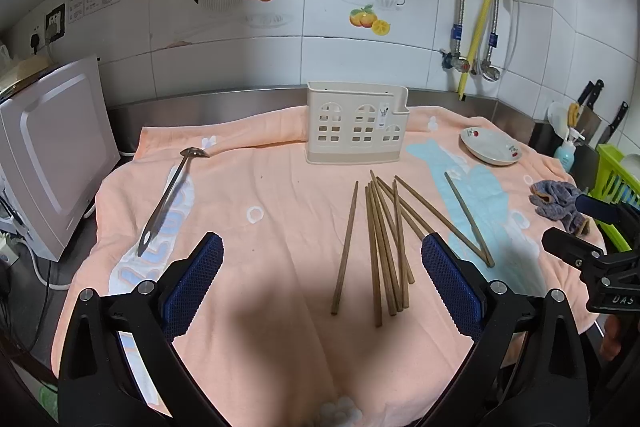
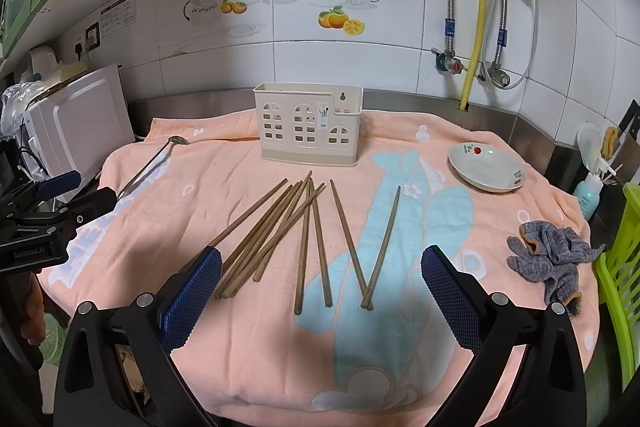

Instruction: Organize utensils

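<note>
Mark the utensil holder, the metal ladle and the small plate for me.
utensil holder (image 2: 308, 131): right wrist view, front wall.
metal ladle (image 1: 168, 199): left wrist view, mid-handle.
small plate (image 2: 486, 167): right wrist view, inner bowl.

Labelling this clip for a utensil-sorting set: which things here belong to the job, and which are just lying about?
Job:
chopsticks
metal ladle
utensil holder

Lying about:
dish
grey rag
microwave
towel

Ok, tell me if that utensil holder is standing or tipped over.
Upright. The utensil holder sits on its base on the towel, open rim up, behind the chopsticks.
</note>
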A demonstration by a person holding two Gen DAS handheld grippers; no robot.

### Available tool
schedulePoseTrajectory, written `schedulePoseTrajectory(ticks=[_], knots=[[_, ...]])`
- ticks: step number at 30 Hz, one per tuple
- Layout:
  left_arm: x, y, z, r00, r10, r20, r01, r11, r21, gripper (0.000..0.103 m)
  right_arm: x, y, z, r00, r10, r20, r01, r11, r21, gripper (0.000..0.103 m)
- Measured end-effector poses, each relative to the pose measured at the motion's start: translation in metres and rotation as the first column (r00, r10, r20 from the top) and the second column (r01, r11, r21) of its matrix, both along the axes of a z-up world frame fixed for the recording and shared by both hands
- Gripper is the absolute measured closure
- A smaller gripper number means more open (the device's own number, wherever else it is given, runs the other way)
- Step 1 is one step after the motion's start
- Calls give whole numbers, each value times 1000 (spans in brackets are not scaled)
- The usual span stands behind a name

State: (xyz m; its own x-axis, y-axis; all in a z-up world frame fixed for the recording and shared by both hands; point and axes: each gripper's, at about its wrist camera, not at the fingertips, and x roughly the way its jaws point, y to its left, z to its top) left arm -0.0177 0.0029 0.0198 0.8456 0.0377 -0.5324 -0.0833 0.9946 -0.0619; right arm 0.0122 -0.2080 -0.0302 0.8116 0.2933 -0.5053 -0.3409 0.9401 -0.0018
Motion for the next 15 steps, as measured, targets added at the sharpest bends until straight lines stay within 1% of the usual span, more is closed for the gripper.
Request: schedulePoseTrajectory(ticks=[15], knots=[[-1,0,1,1000,1,3,-1,1000,2,5,0,0,0,1000,1,1,-1,1000,2,6]])
